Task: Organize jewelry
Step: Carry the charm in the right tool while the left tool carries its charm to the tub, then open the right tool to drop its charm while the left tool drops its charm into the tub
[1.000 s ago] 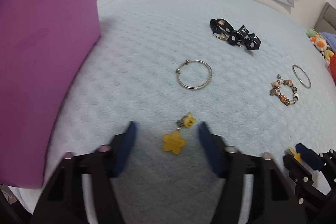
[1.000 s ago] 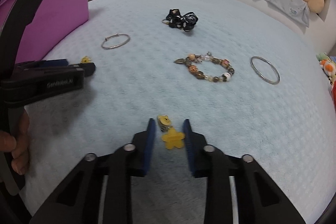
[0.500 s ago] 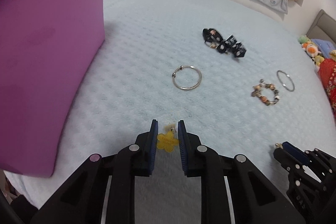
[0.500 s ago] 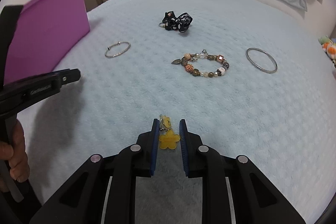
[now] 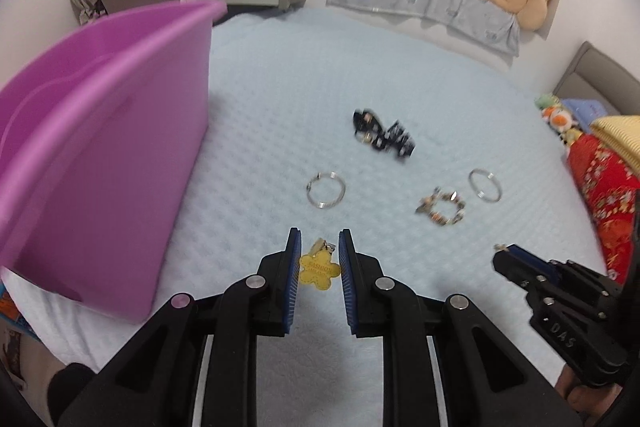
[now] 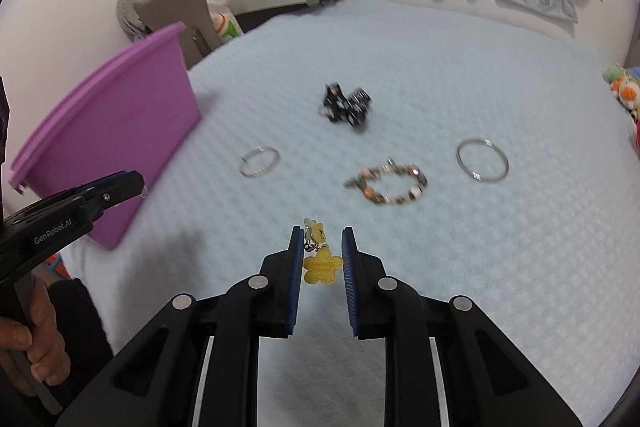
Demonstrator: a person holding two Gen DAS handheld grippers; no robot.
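Quilting dimples the pale-blue bed (image 5: 400, 75); our left claw (image 5: 319, 259) and right claw (image 6: 320, 257) each pinch a glossy yellow flower-shaped charm (image 5: 319, 270); bangles lie at twelve o'clock.

bed (image 5: 400, 75), pale blue quilt | on it: purple bin (image 5: 100, 163); two bangles (image 5: 326, 189); beaded bracelet (image 5: 442, 207); black bow (image 5: 382, 135)

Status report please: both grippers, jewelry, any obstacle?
Left gripper shut on yellow flower earring. Right gripper shut on matching earring. Purple bin left, path unobstructed.
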